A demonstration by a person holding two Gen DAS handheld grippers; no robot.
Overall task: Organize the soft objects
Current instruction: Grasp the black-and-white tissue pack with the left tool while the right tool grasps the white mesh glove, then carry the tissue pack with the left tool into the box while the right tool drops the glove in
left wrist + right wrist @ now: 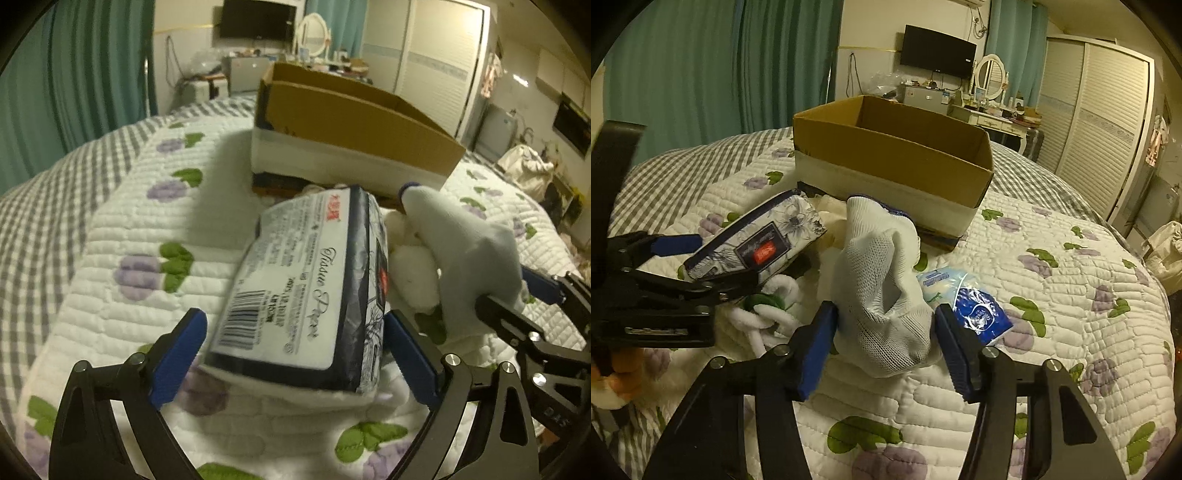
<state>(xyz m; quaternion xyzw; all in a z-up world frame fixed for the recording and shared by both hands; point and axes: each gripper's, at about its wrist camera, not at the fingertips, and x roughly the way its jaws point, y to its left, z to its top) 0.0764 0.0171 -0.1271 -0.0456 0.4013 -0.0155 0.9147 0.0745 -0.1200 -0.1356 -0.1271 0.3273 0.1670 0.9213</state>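
My left gripper (295, 363) is shut on a floral tissue pack (306, 288) and holds it tilted just above the quilt; the pack also shows in the right wrist view (757, 240). My right gripper (886, 332) is shut on a white mesh glove (882, 291), which stands up between its blue pads and also shows in the left wrist view (469, 251). An open cardboard box (890, 162) sits on the bed behind both. A blue-and-white tissue packet (967, 302) lies right of the glove. A white fluffy toy (768, 314) lies between the grippers.
Everything rests on a quilted floral bedspread (1052, 280). Teal curtains (701, 74) hang at the left. A dresser with a mirror (990, 81) and a wardrobe (1100, 122) stand beyond the bed. An orange soft object (624, 373) lies at the left edge.
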